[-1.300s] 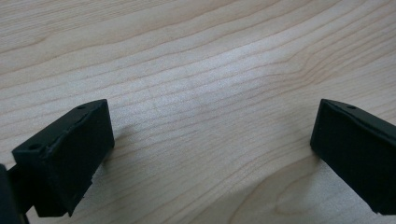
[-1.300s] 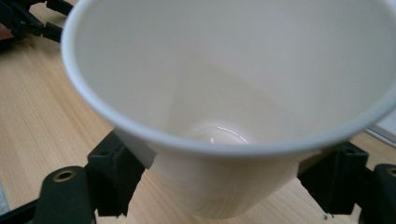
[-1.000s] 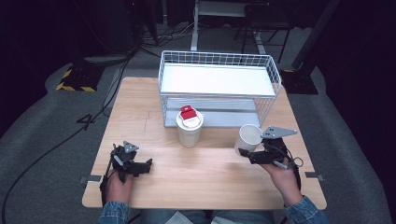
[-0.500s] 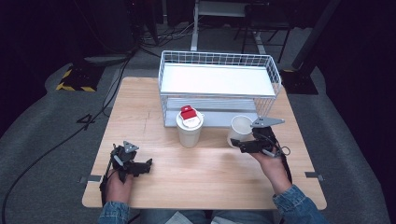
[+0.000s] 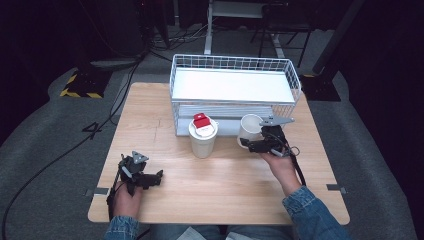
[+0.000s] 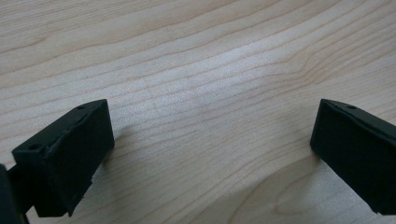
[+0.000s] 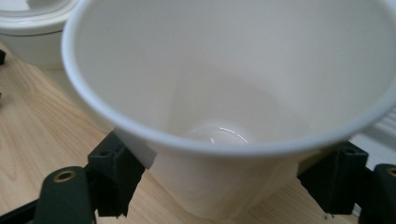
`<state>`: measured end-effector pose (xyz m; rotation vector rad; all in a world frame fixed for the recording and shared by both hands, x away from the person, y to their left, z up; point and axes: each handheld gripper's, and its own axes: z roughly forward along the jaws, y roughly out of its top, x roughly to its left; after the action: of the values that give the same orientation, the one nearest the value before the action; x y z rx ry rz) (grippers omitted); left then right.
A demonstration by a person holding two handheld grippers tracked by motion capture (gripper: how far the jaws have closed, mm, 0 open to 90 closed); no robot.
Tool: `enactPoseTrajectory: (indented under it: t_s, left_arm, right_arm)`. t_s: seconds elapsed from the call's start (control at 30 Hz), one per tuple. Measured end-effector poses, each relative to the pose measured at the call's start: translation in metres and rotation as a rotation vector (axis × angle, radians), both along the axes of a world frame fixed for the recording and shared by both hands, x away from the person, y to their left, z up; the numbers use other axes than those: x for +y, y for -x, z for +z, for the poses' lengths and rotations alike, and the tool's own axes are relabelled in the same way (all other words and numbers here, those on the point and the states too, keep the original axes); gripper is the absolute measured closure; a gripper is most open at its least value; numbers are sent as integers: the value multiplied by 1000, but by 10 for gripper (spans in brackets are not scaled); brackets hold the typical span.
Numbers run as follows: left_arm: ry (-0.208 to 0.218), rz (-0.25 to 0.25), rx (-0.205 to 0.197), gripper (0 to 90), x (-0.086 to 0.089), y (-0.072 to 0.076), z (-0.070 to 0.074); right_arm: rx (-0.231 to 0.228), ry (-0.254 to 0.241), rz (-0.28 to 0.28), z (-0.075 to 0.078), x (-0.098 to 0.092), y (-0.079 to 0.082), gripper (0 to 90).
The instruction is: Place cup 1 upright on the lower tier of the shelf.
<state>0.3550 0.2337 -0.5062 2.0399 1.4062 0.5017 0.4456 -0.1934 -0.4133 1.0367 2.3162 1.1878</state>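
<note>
Right gripper view: white cup (image 7: 233,93) sits clamped between the jaws; left gripper (image 5: 142,177) gapes wide.

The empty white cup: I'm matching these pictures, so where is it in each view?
High view: empty white cup, right of centre, in the right claw.
Left gripper view: none there, just tabletop.
Right gripper view: cup centre, between the jaws.
Shared landmark: lidded cup.

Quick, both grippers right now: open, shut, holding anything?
Left gripper: open, empty, low over the table.
Right gripper: shut on the empty white cup.
</note>
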Motion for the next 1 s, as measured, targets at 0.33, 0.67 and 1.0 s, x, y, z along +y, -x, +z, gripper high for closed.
enactPoseTrajectory:
  t_s: [0.33, 0.67, 1.0]
  left_arm:
    - [0, 0, 1, 1, 0, 0, 0]
    - [0, 0, 1, 1, 0, 0, 0]
    - [0, 0, 0, 1, 0, 0, 0]
  right_arm:
    - [-14, 25, -33, -2, 13, -17, 231]
    - [4, 38, -42, -8, 24, -36, 231]
    - [-12, 38, -53, -15, 32, -50, 231]
